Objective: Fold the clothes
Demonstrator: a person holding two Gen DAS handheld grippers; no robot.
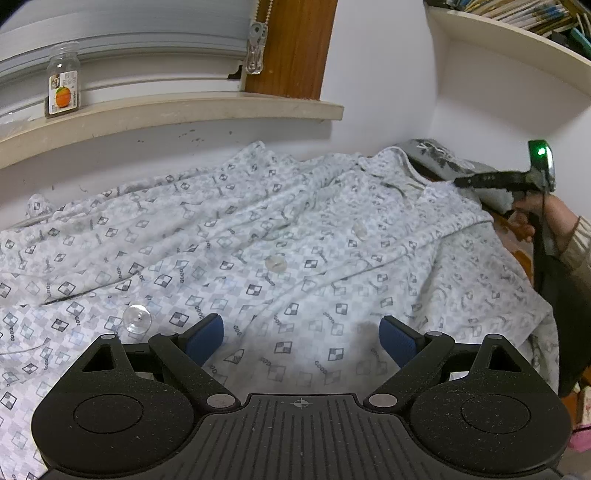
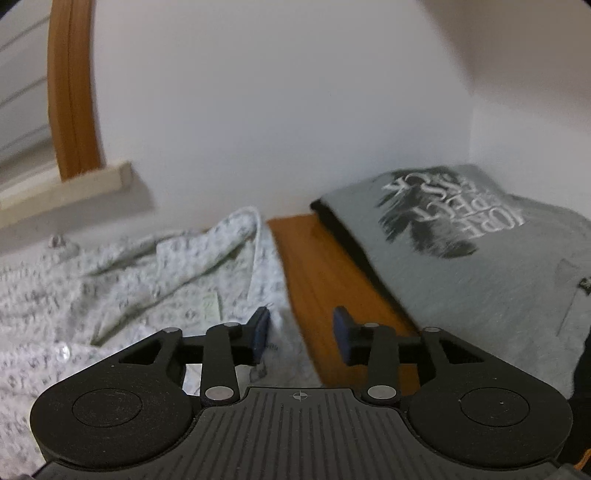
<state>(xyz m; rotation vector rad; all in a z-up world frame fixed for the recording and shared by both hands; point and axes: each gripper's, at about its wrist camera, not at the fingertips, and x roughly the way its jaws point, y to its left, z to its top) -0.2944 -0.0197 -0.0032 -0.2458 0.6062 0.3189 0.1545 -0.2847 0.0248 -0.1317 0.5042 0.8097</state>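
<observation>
A white patterned button-up shirt (image 1: 258,251) lies spread out, front up, with clear buttons down its middle. My left gripper (image 1: 301,338) hovers open over its lower part, nothing between the blue pads. In the right wrist view the shirt's collar end (image 2: 166,288) lies at the left, and my right gripper (image 2: 301,334) stands open above the shirt's edge and the bare wood, holding nothing. The right gripper (image 1: 476,181) also shows at the far right of the left wrist view, by the collar, in a person's hand (image 1: 554,218).
A folded grey T-shirt (image 2: 480,266) with a dark print lies to the right on the orange wooden surface (image 2: 321,266). A wall and window sill (image 1: 166,118) run behind, with a small jar (image 1: 63,85) on the sill. A bookshelf (image 1: 517,33) hangs at upper right.
</observation>
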